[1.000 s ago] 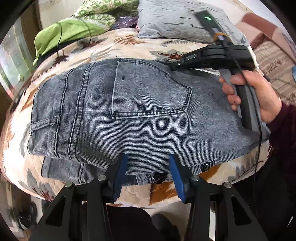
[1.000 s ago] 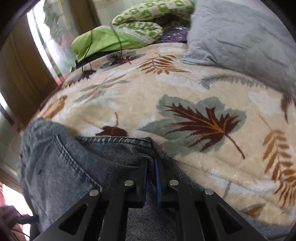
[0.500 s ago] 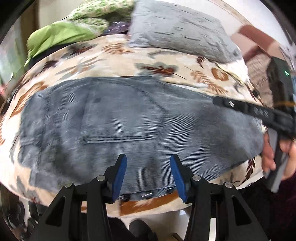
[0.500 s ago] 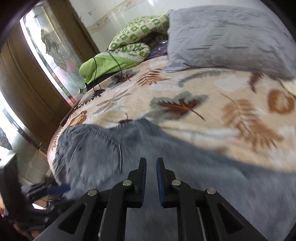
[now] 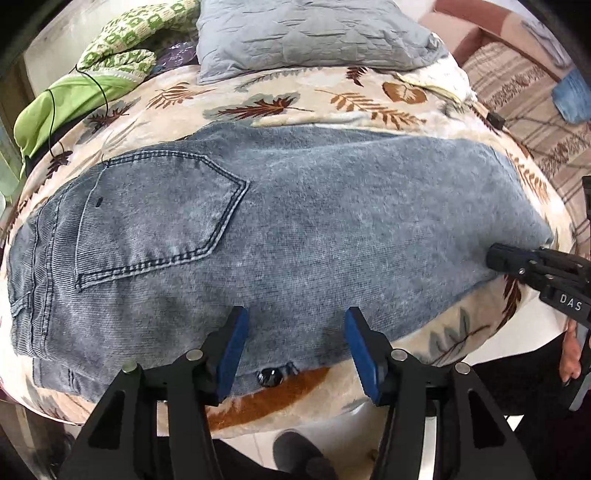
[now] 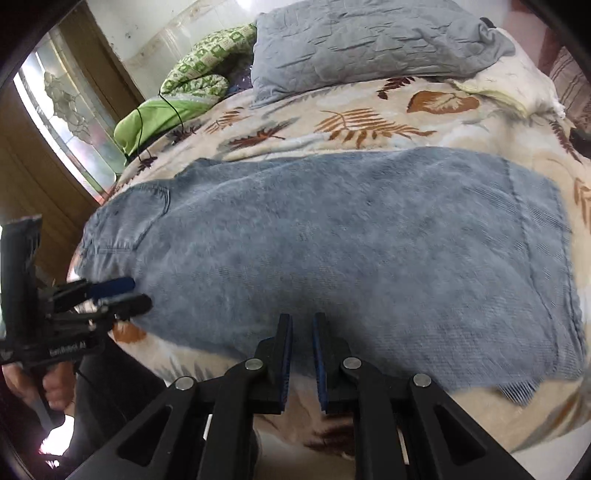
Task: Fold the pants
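Note:
Grey-blue denim pants (image 5: 295, 229) lie flat across the leaf-print blanket, back pocket (image 5: 159, 218) up, waistband at the left. In the right wrist view the pants (image 6: 351, 251) stretch across the bed with the leg hems at the right. My left gripper (image 5: 293, 332) is open and empty, just above the near edge of the pants by a metal button (image 5: 269, 374). It shows at the left of the right wrist view (image 6: 123, 293). My right gripper (image 6: 302, 339) has its jaws nearly closed with a narrow gap, empty, over the near edge. It shows at the right of the left wrist view (image 5: 496, 256).
A grey pillow (image 5: 310, 33) lies at the head of the bed. A green patterned blanket (image 5: 122, 44) and a lime-green cloth (image 5: 62, 103) with a black cable sit at the back left. A wooden door with glass (image 6: 62, 118) stands to the left. The bed's near edge (image 5: 295, 406) drops to the floor.
My right gripper has left the far crotch area of the pants and pulled back to the near right side. Both cameras have drawn back, showing more of the pants.

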Available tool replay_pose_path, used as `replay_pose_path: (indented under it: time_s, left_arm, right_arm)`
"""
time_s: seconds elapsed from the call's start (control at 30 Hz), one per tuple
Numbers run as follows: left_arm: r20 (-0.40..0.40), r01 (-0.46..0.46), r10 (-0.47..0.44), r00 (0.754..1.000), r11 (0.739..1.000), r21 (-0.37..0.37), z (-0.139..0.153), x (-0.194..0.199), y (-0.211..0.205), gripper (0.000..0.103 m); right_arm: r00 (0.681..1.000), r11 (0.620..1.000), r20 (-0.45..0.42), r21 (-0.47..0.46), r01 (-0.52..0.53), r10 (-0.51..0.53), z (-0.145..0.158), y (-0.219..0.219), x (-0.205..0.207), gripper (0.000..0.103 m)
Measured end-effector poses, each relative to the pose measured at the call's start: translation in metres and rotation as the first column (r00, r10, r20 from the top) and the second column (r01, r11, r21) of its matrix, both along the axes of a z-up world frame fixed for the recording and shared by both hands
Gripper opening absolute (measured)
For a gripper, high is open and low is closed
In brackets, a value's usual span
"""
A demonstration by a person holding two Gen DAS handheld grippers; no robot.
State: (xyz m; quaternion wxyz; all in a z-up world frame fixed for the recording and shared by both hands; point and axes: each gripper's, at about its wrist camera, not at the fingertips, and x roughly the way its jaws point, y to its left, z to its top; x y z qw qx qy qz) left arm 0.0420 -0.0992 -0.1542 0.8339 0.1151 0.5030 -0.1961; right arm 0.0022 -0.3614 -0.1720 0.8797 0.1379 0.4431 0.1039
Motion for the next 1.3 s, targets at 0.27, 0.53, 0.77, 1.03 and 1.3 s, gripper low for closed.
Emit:
replay_pose_path:
  time_s: [0.27,0.53,0.77,1.03,1.3]
  left_arm:
    - [-0.027,-0.023,0.023,0.999,1.0,-0.014,0.011,0.0,0.0,0.055]
    - [0.028,0.037,-0.037,0.999,0.999,-0.025,0.031,0.01,-0.048,0.059]
    - [-0.03,0.082,-0.082,0.996,0.997,0.014,0.011,0.019,-0.088,0.059]
    - [-0.029,0.119,-0.117,0.993,0.991,0.062,0.0,0.017,-0.089,0.065]
    - [-0.028,0.126,-0.124,0.992,0.99,0.06,-0.001,0.018,-0.089,0.066]
  right_arm:
    - [0.996,0.993,0.042,0.091,0.07,-0.074,0.01,-0.033,-0.033,0.014]
    - [0.932,0.929,0.116,0.191,0.317,-0.342,0.026,-0.097,-0.061,0.014]
    - [0.911,0.897,-0.009,0.17,0.408,-0.413,0.003,-0.114,-0.049,0.014]
    - [0.867,0.808,-0.002,0.361,0.465,-0.498,0.003,-0.162,-0.078,0.014]
    - [0.887,0.69,-0.071,0.602,0.402,-0.455,-0.004,-0.163,-0.096,0.037]
